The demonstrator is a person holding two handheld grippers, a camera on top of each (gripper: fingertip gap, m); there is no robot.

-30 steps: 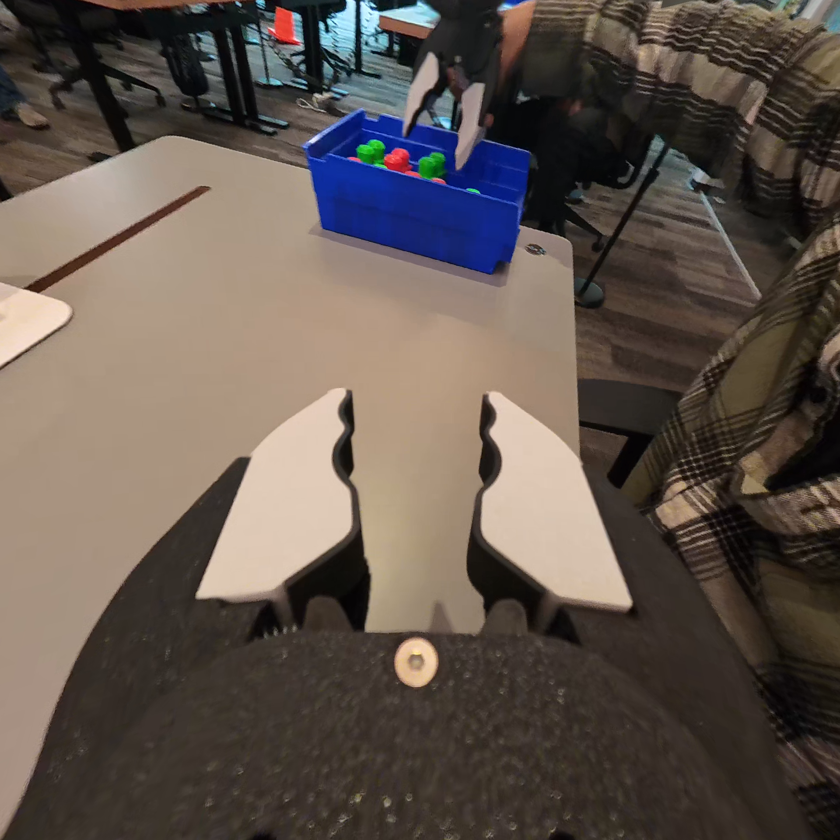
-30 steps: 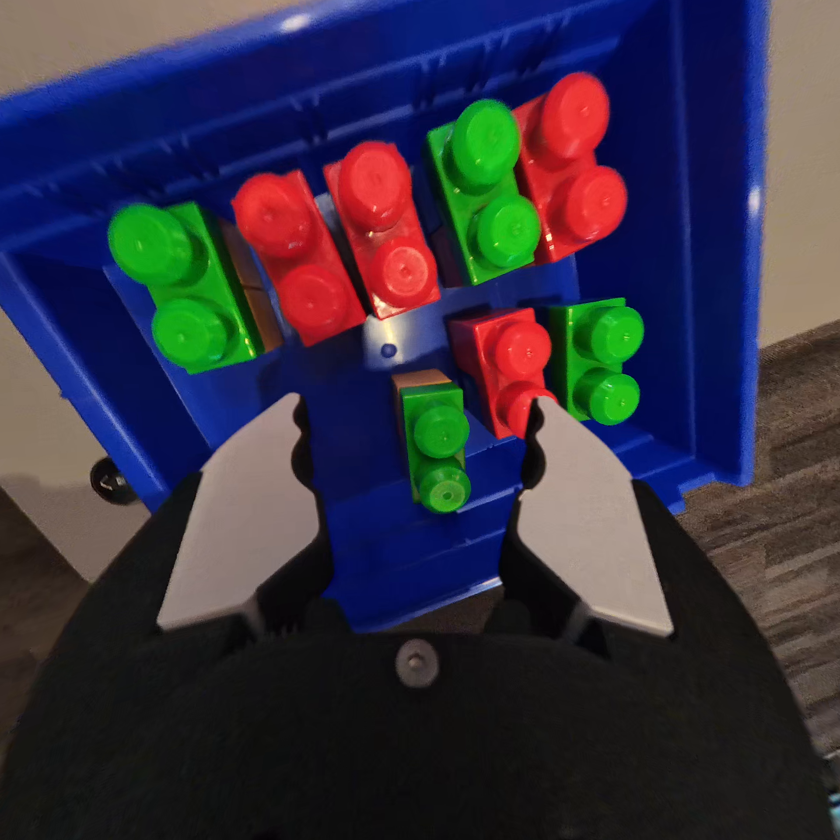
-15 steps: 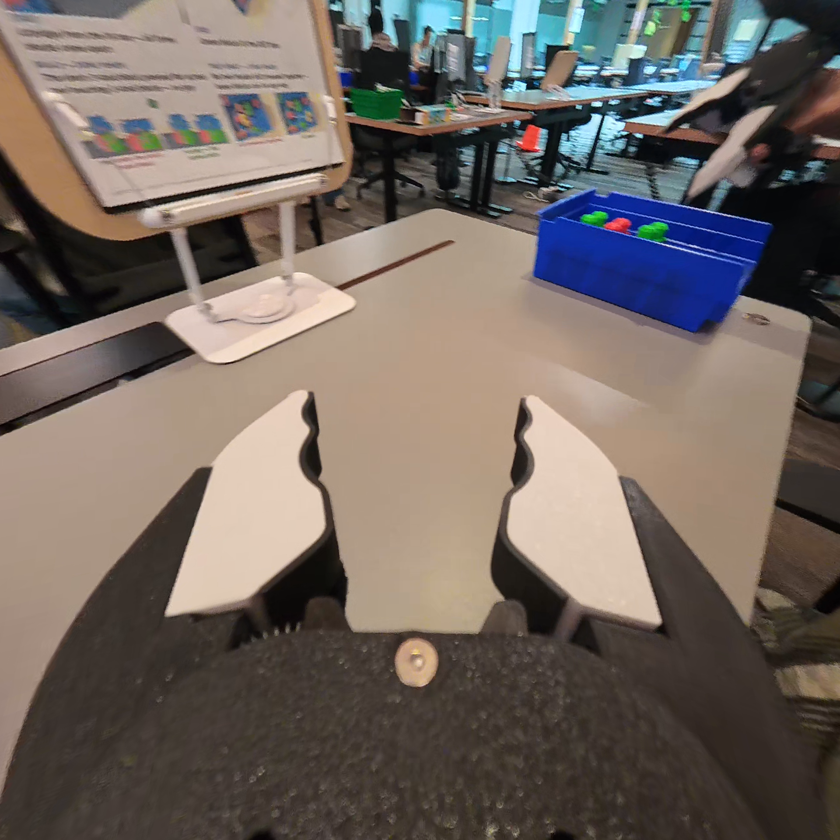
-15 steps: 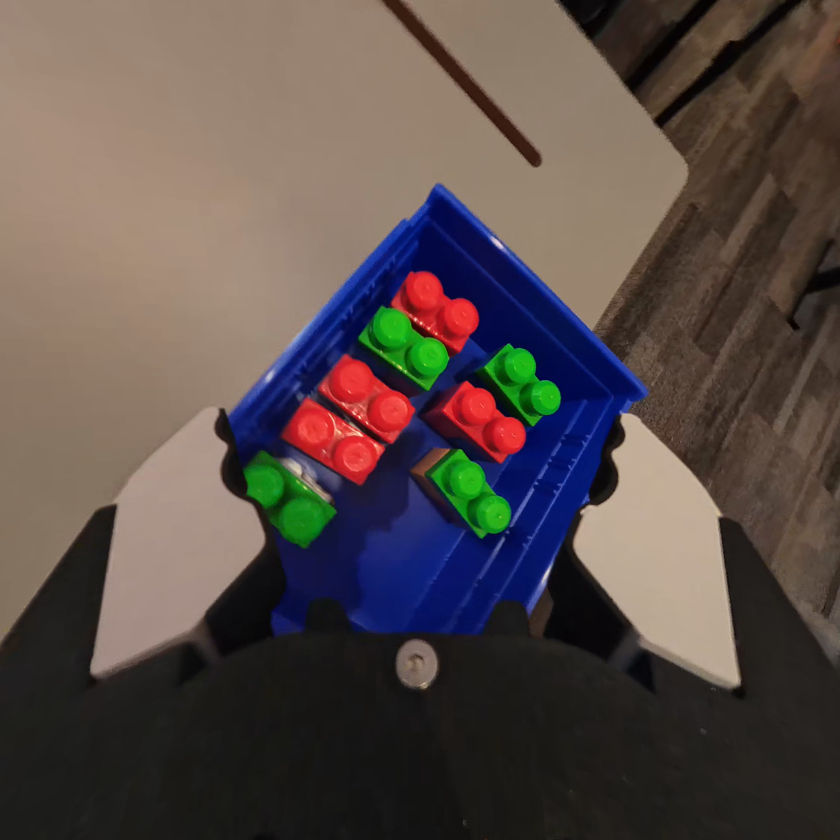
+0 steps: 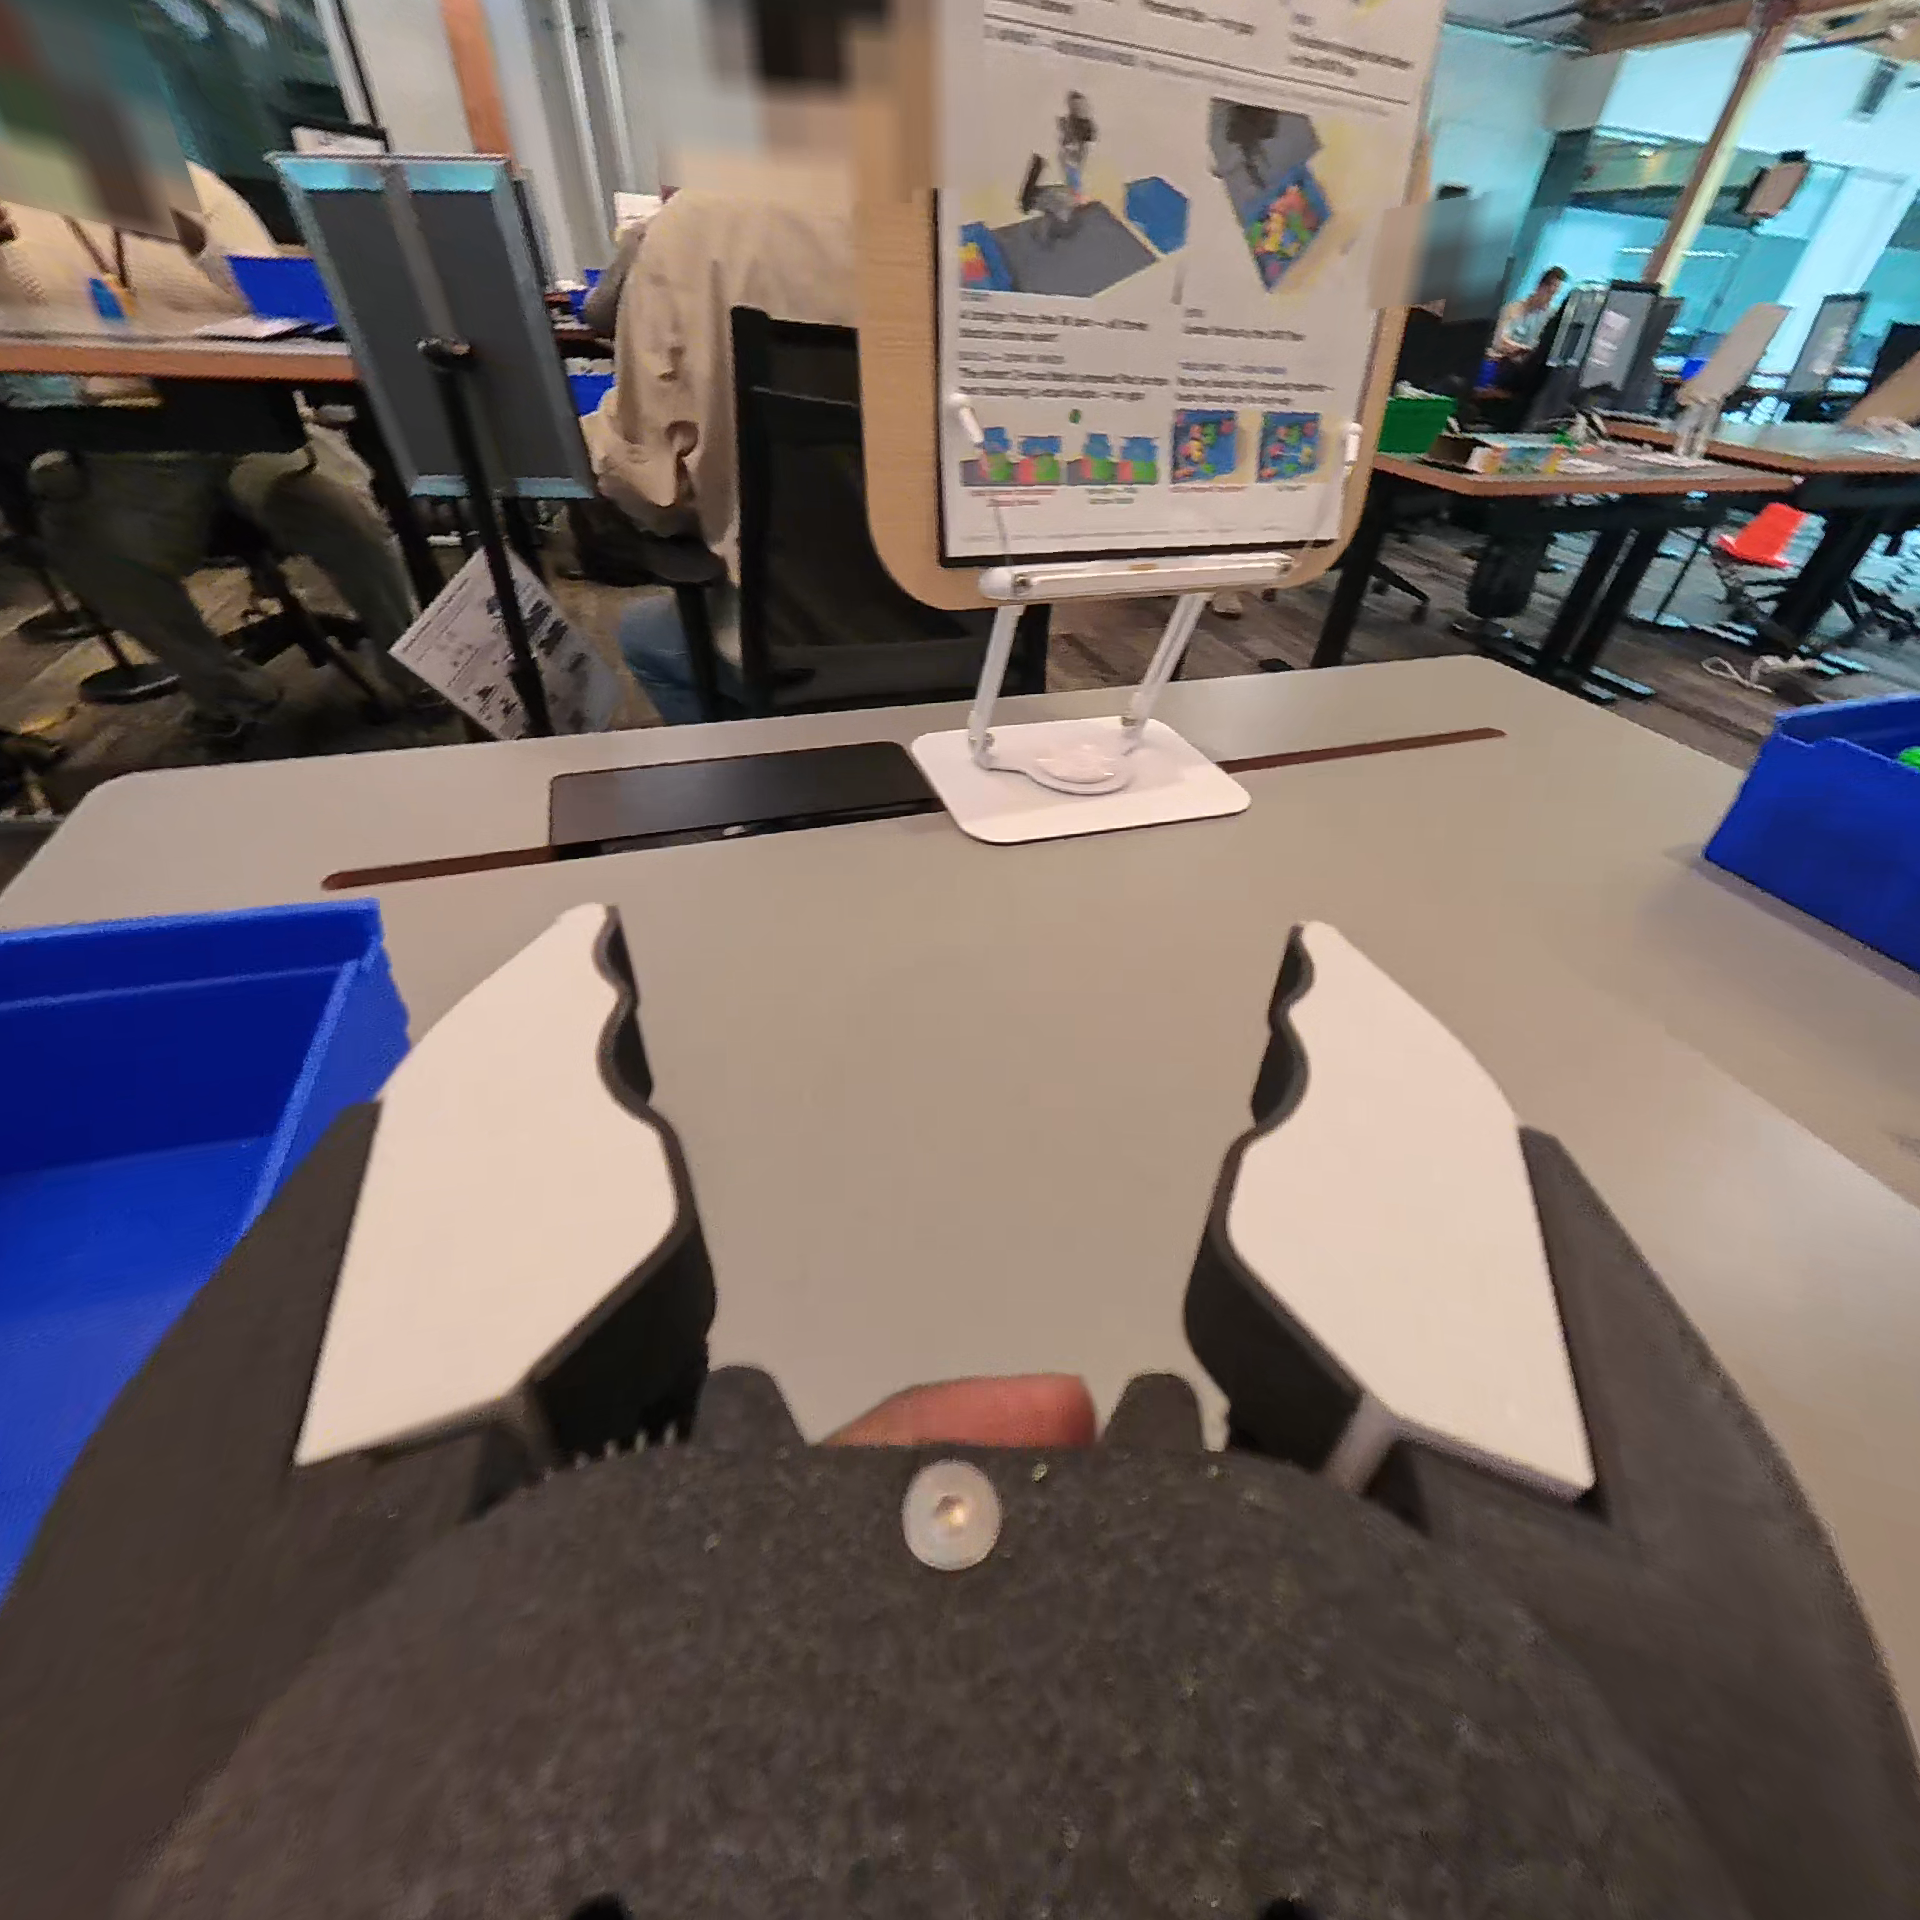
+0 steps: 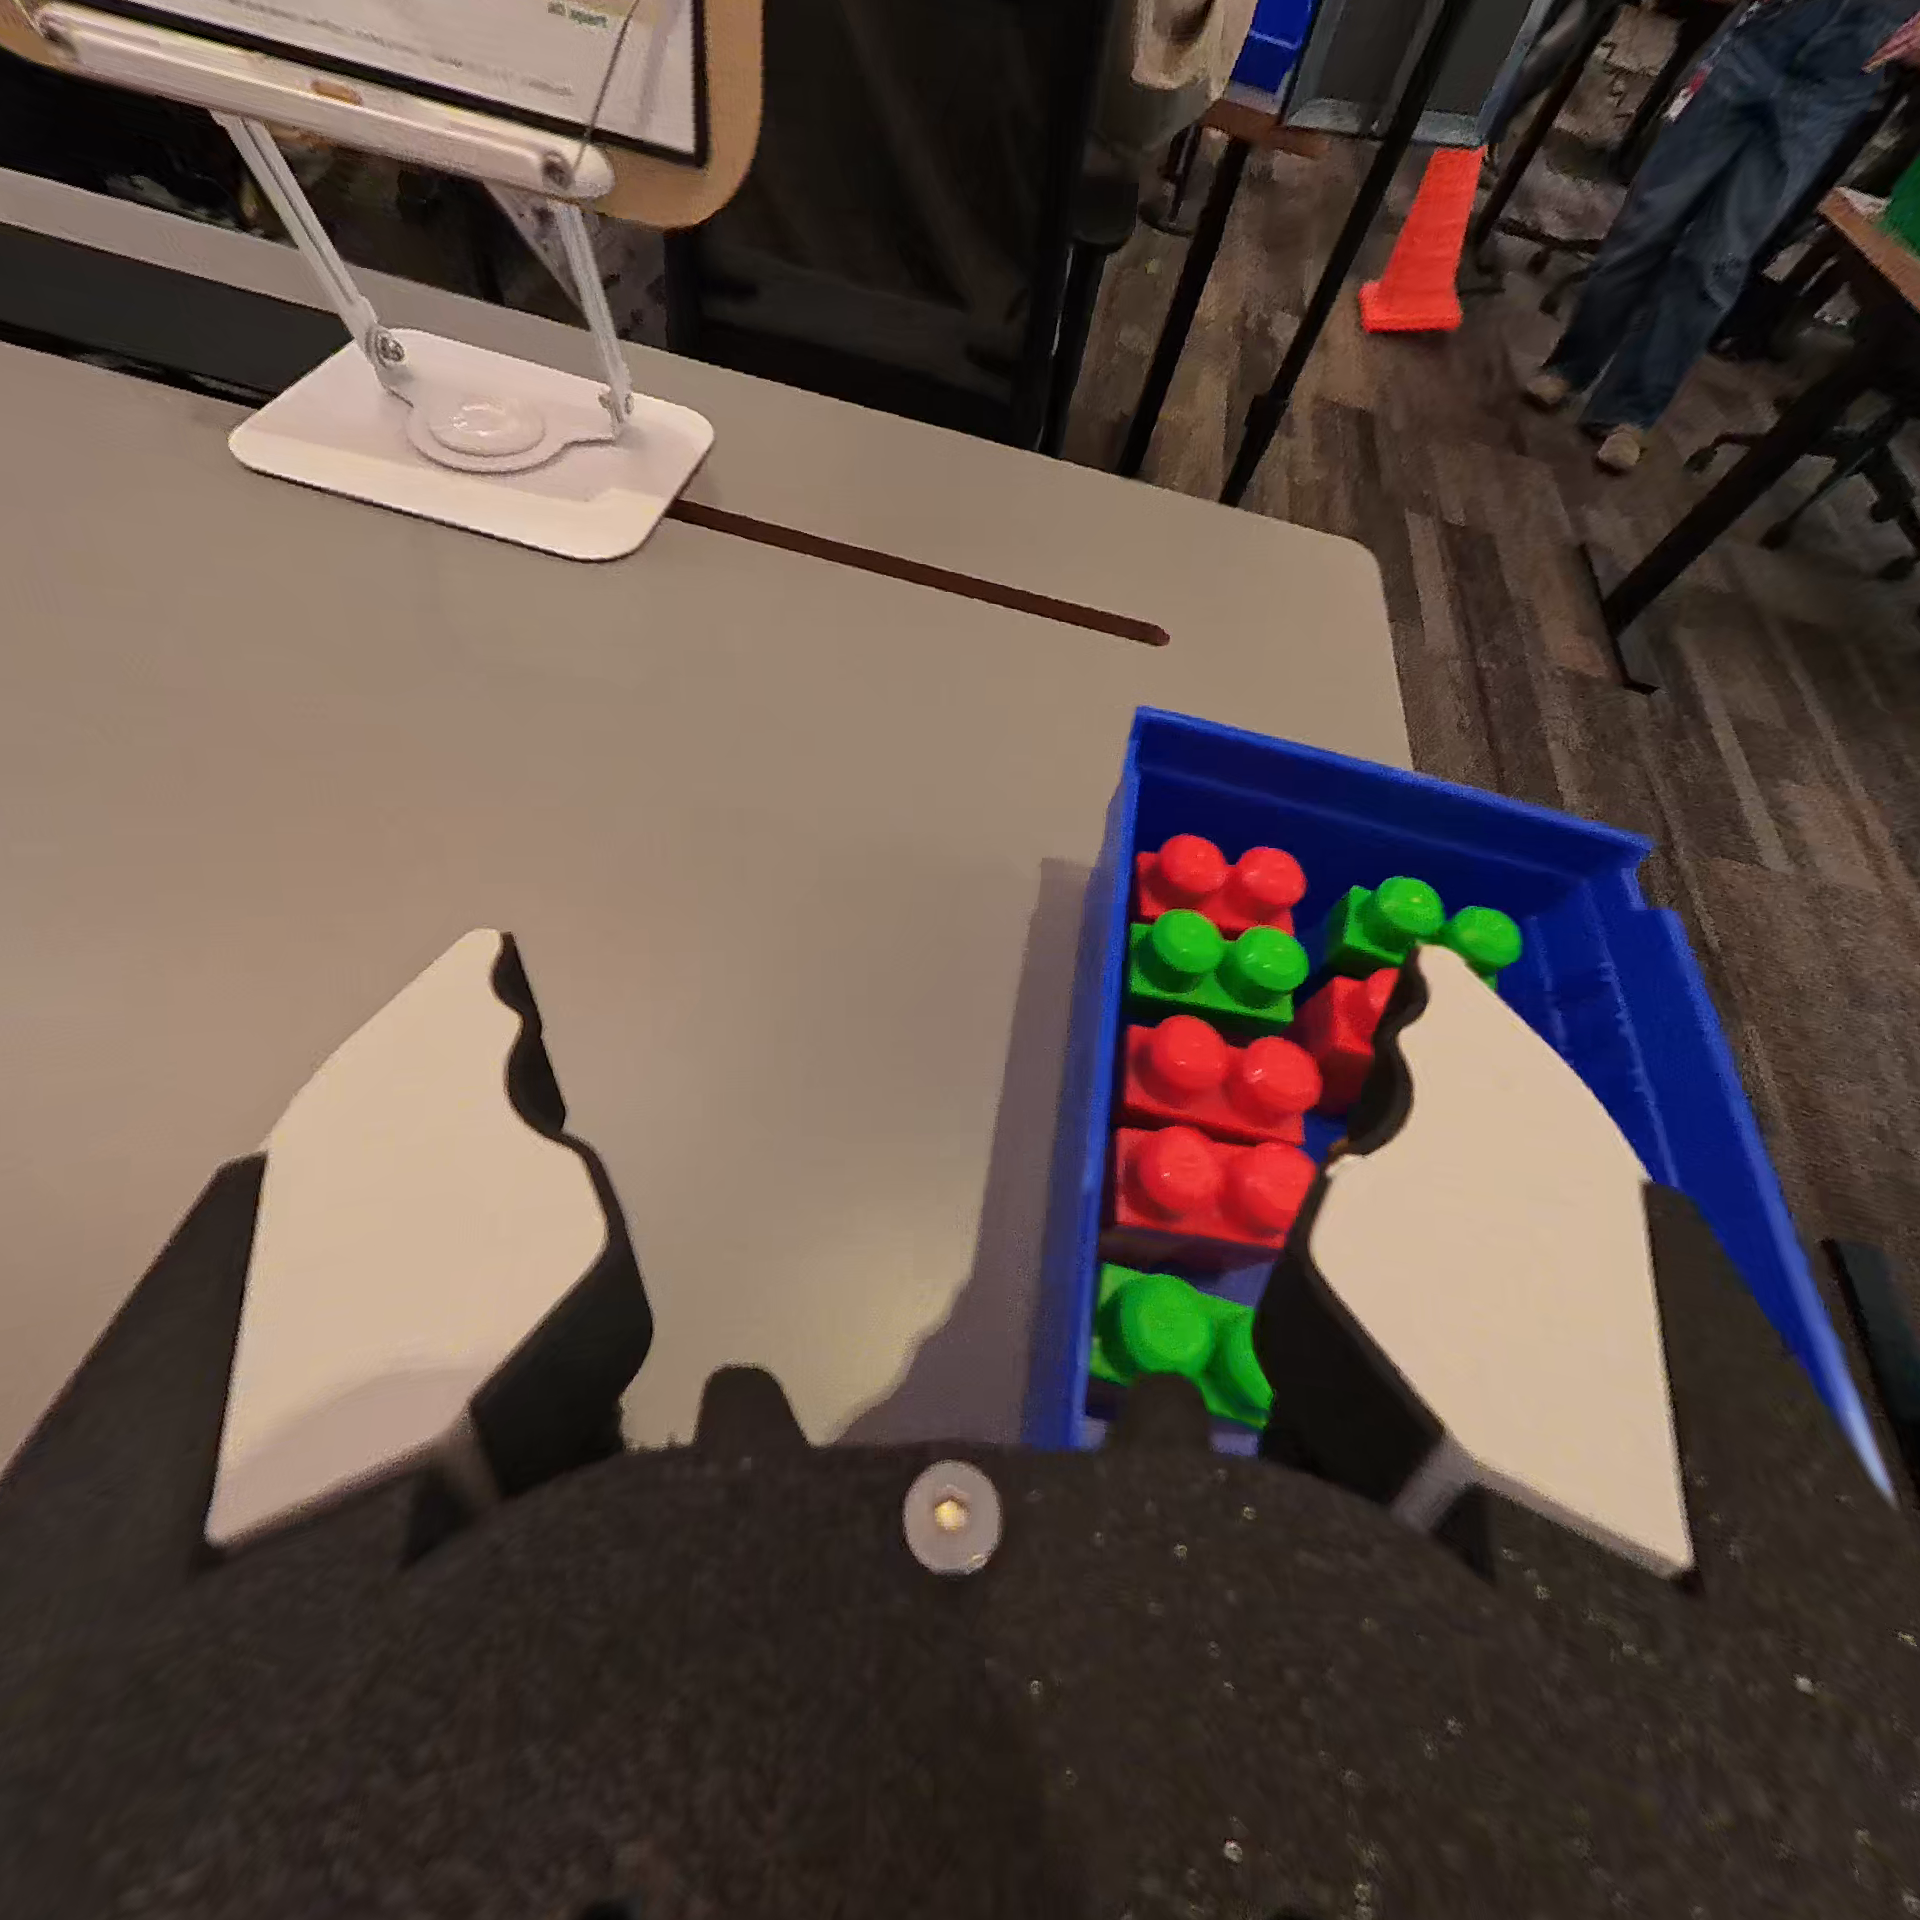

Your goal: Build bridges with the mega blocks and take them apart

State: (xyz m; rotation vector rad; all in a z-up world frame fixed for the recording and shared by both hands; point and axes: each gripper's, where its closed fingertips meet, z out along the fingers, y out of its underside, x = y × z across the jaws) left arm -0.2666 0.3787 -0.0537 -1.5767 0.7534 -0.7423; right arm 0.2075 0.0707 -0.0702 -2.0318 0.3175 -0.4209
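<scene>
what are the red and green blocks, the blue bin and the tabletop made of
Red blocks and green blocks: glossy moulded plastic, with bright highlights on the studs. Blue bin: stiff plastic, duller sheen, ribbed inner wall. Tabletop: smooth matte grey, probably laminate; the core is not visible.

A: Where does the left view look from?
B: Low over the surface [image 5: 935,1039], facing the stand [image 5: 1081,774] straight on.
A: The right?
B: Higher, tilted down, right of the stand [image 6: 468,447]. Both share it.
</scene>
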